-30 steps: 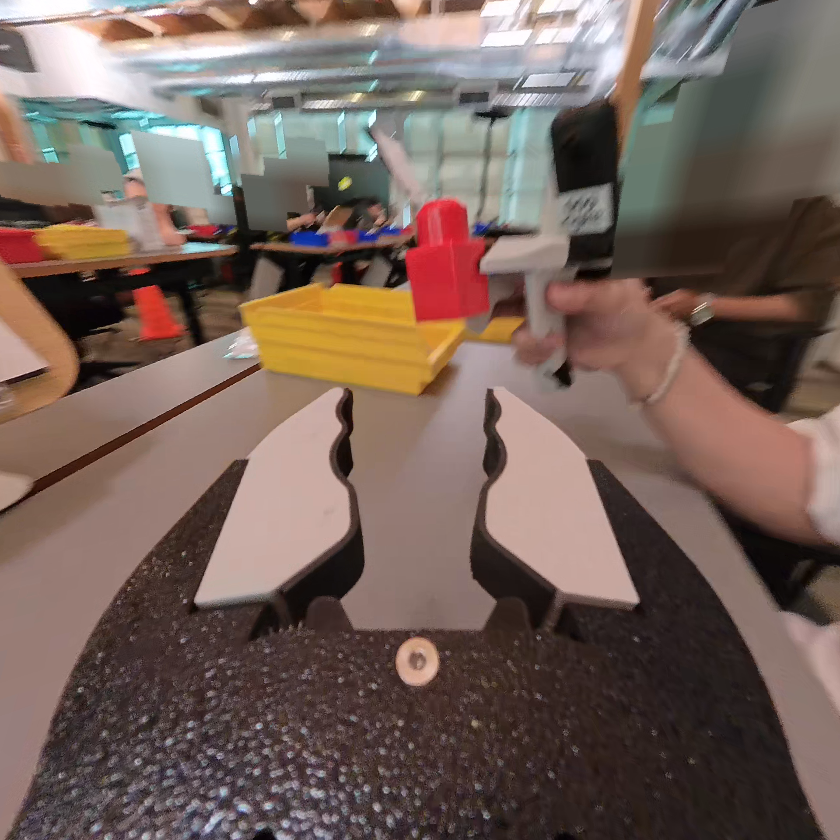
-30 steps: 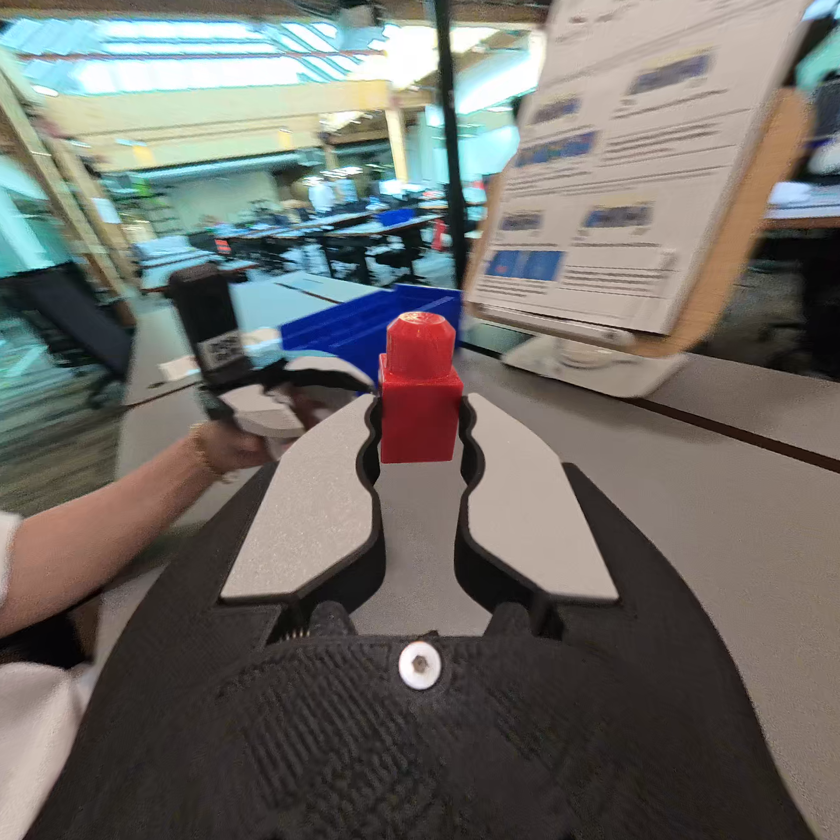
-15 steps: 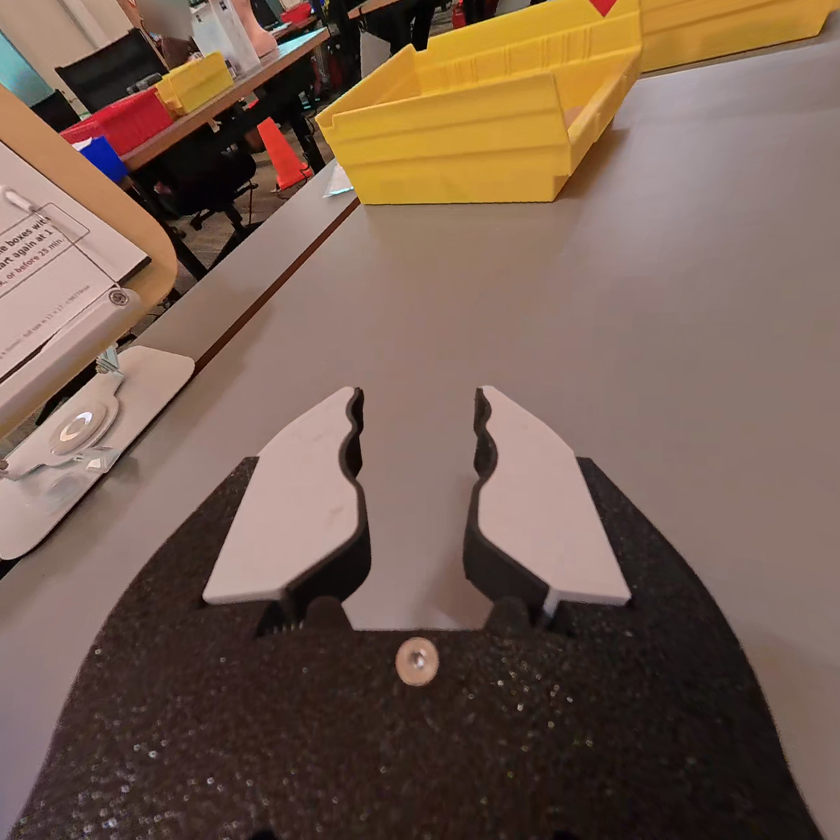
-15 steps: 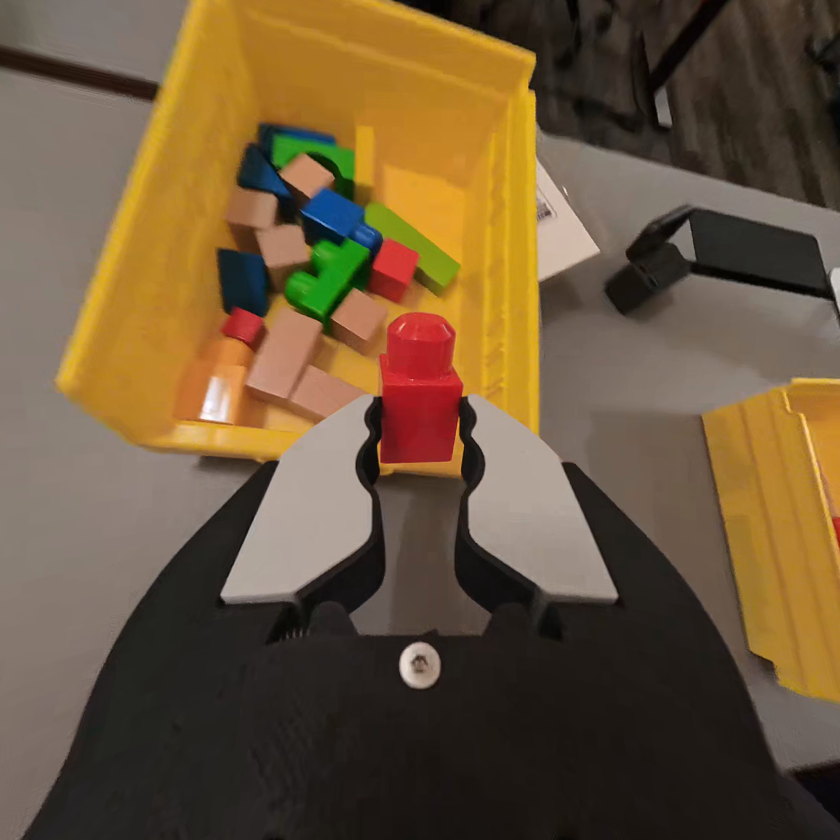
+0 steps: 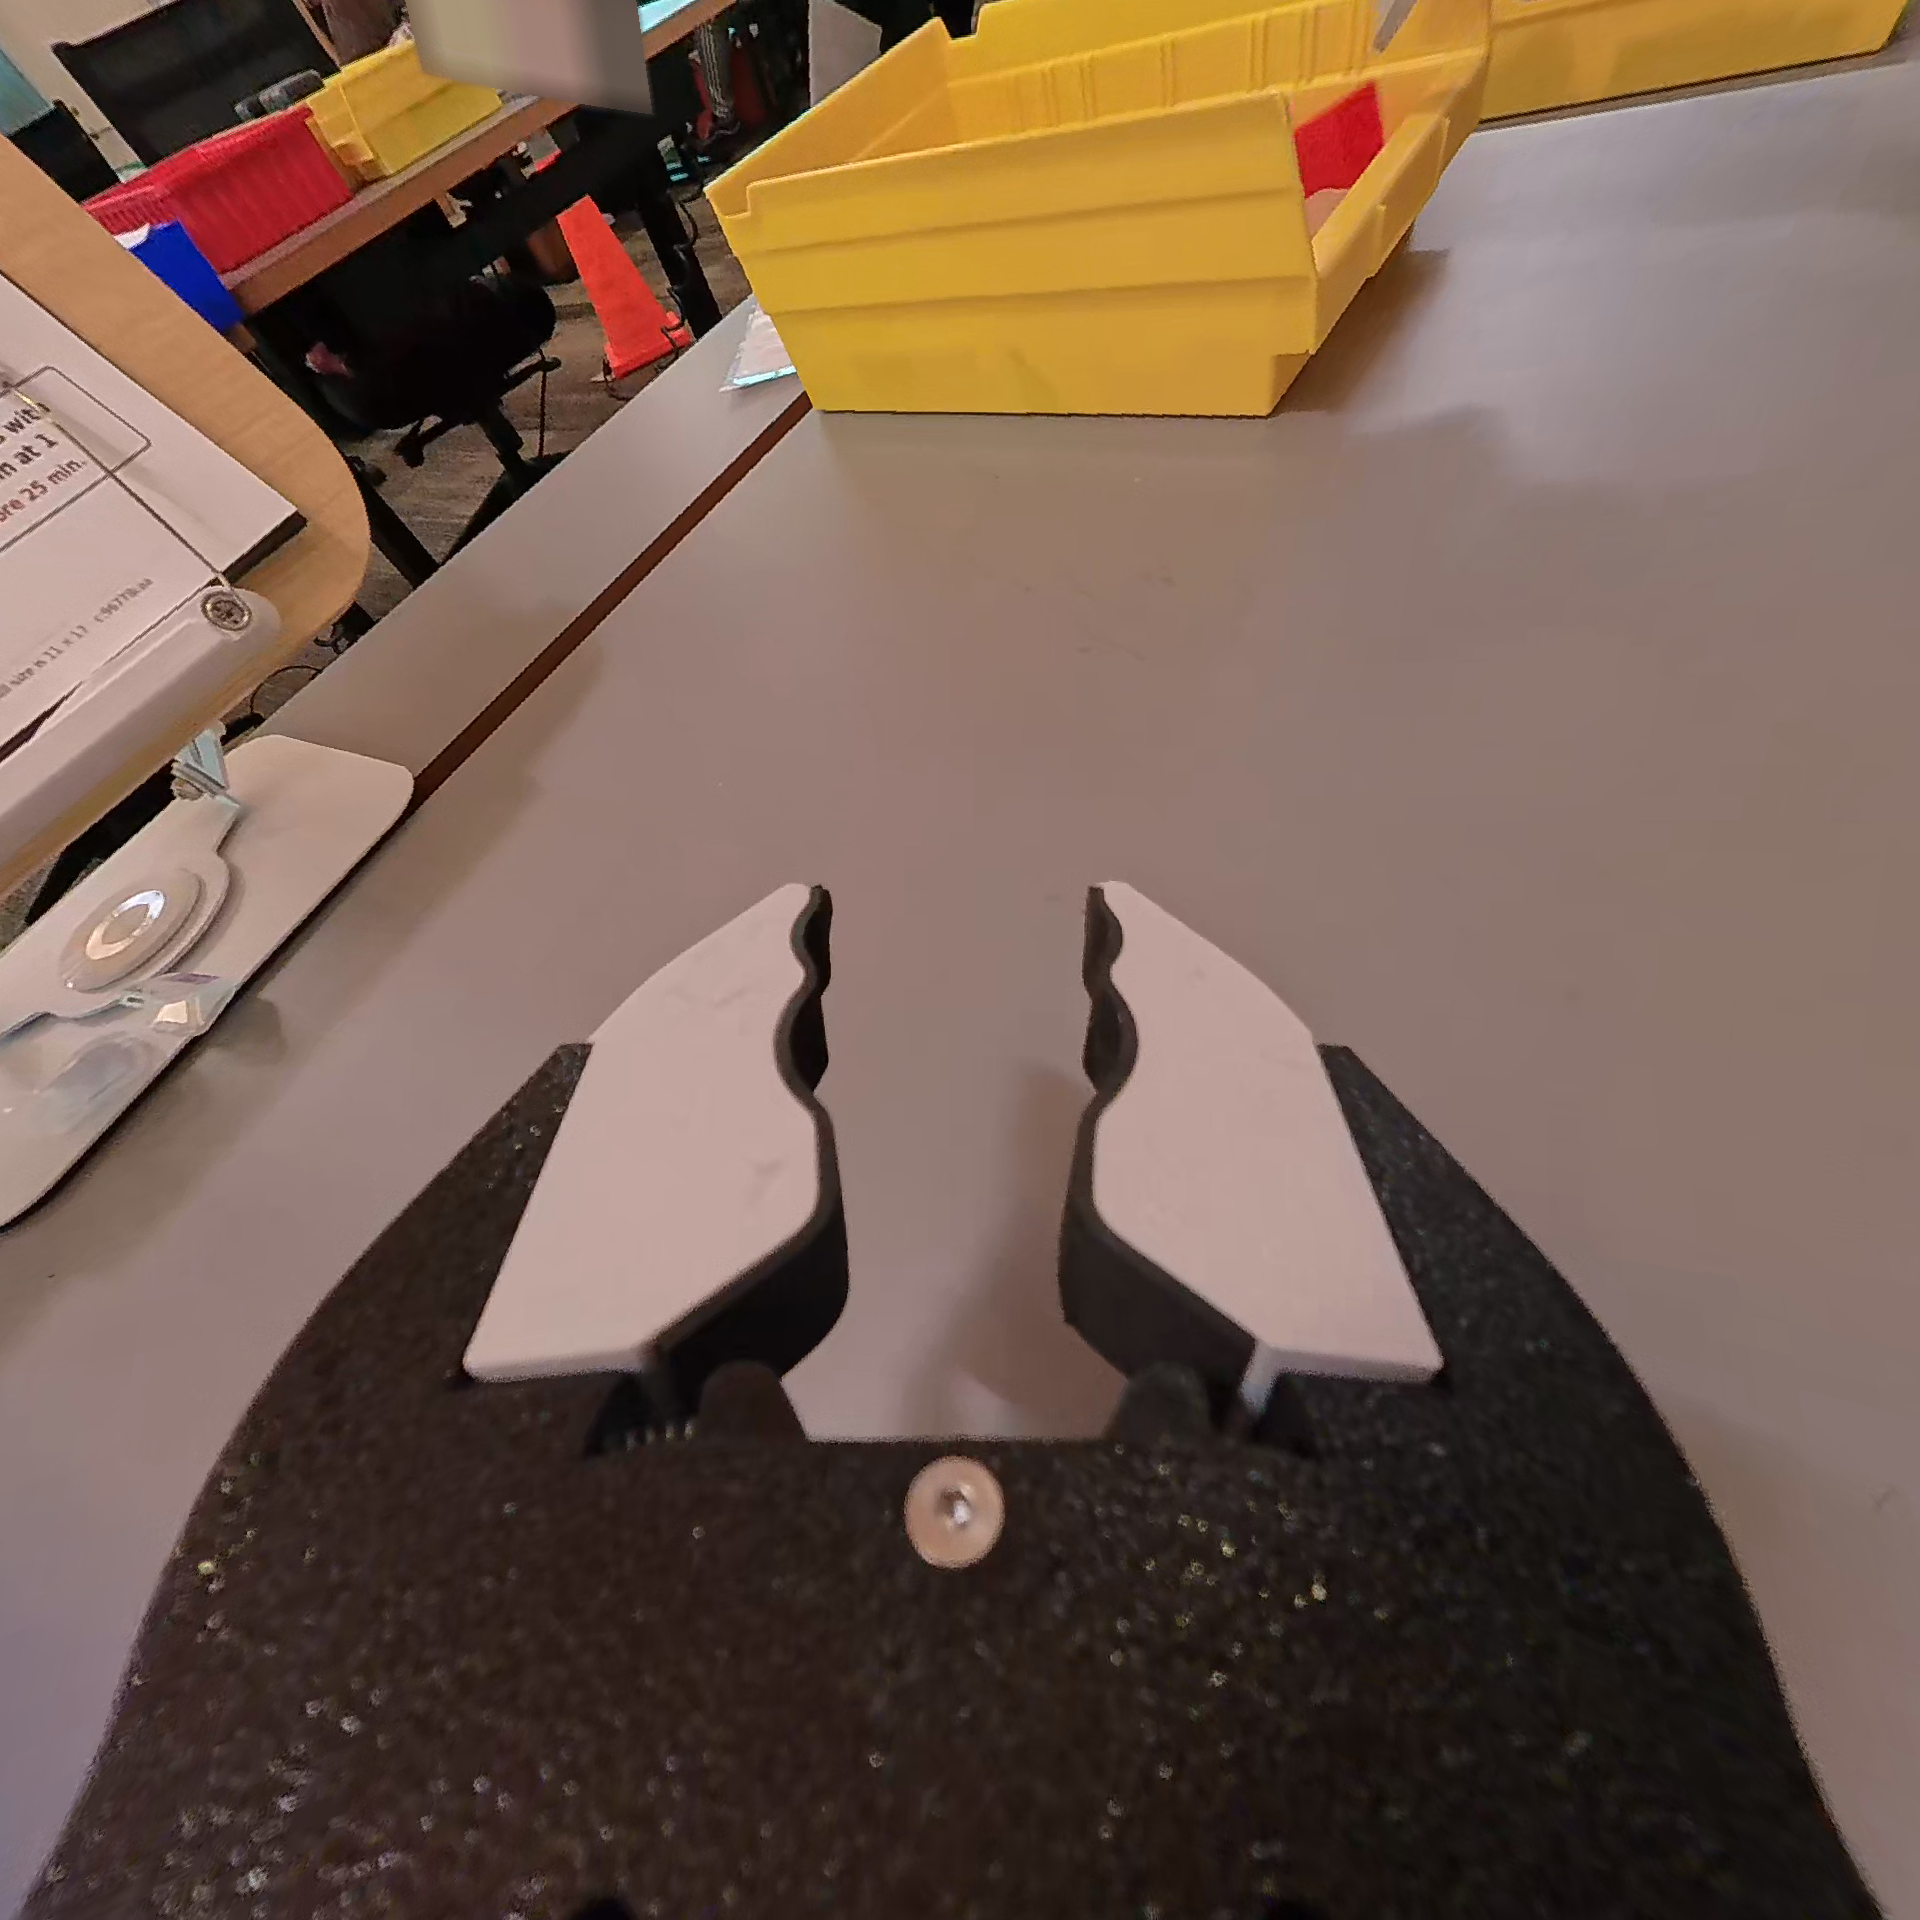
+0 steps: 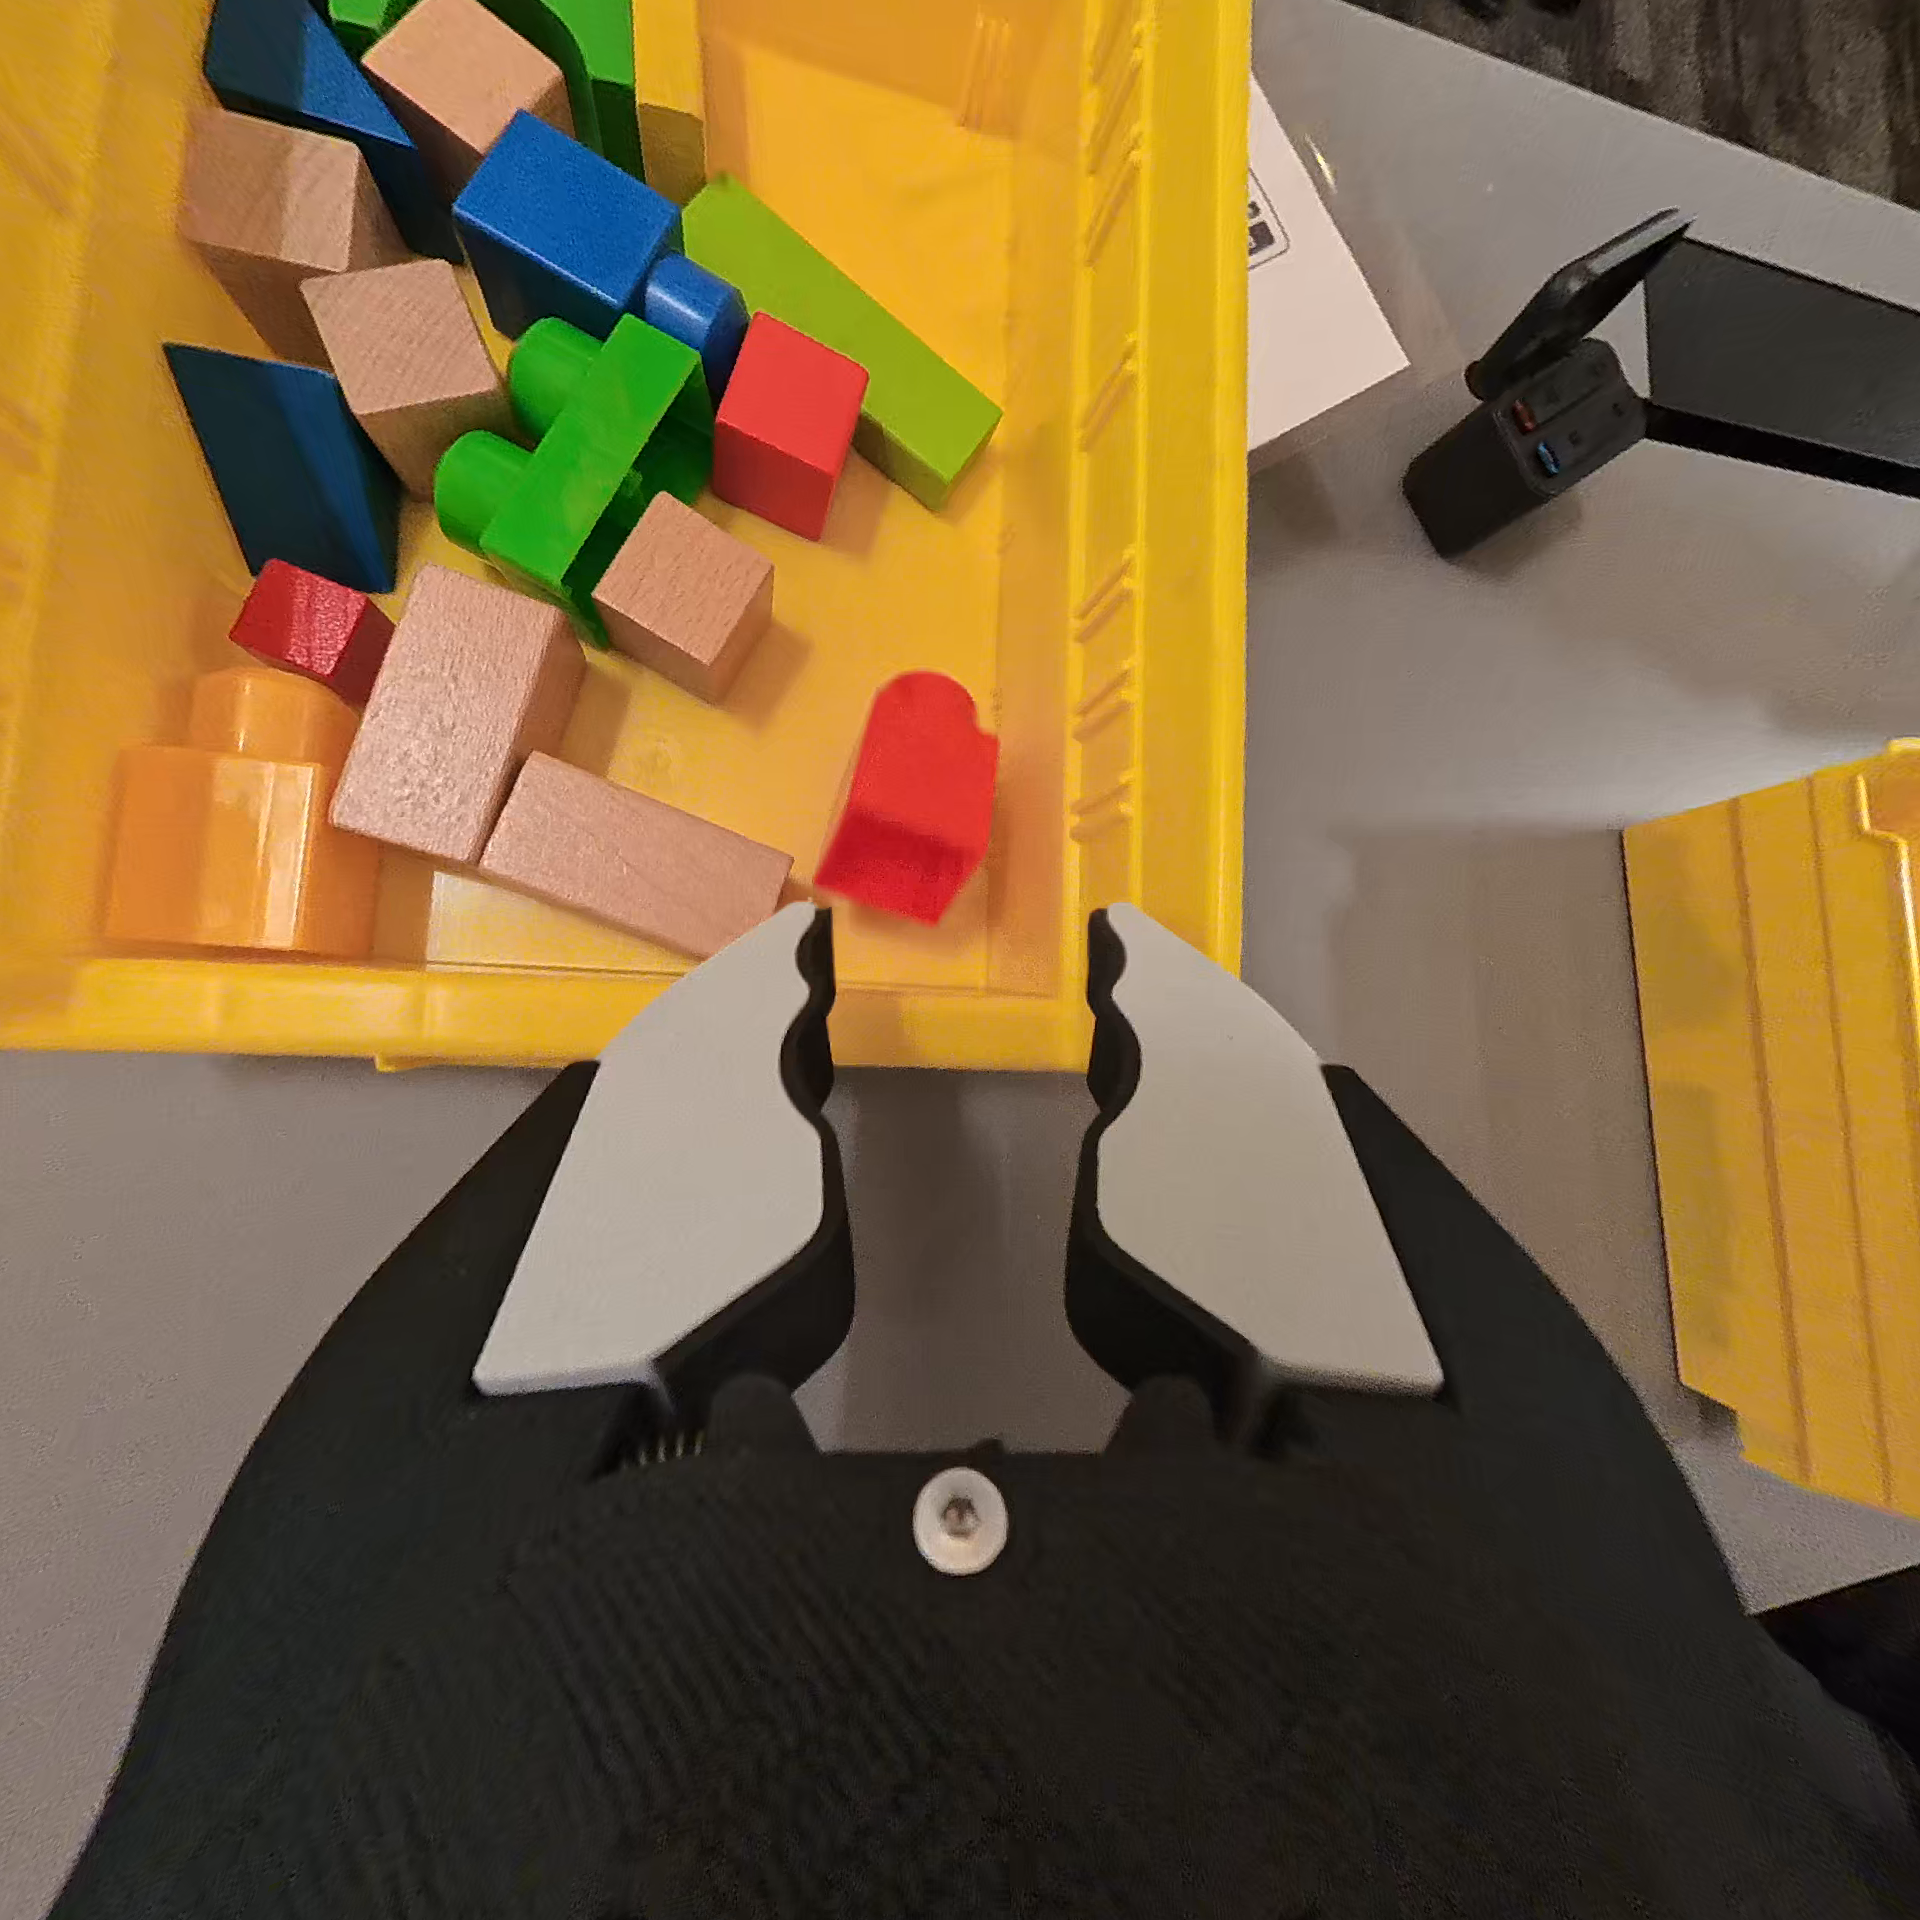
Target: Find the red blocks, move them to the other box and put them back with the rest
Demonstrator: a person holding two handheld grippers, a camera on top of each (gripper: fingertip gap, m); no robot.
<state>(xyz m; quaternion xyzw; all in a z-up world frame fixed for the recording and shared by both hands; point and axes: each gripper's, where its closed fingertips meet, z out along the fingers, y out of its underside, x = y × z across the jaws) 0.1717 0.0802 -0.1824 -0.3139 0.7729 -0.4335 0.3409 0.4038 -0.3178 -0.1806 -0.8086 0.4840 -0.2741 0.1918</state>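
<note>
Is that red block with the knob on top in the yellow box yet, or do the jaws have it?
In the box. The red block lies beyond the right gripper, whose jaws stand apart with nothing between them.

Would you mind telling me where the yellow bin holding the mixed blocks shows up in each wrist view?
Left wrist view: yellow bin at top centre, far across the grey table.
Right wrist view: yellow bin fills the upper left, just beyond the open right gripper.
Shared landmark: the grey table.

Right gripper fingers parted — red block dropped into bin.
</note>
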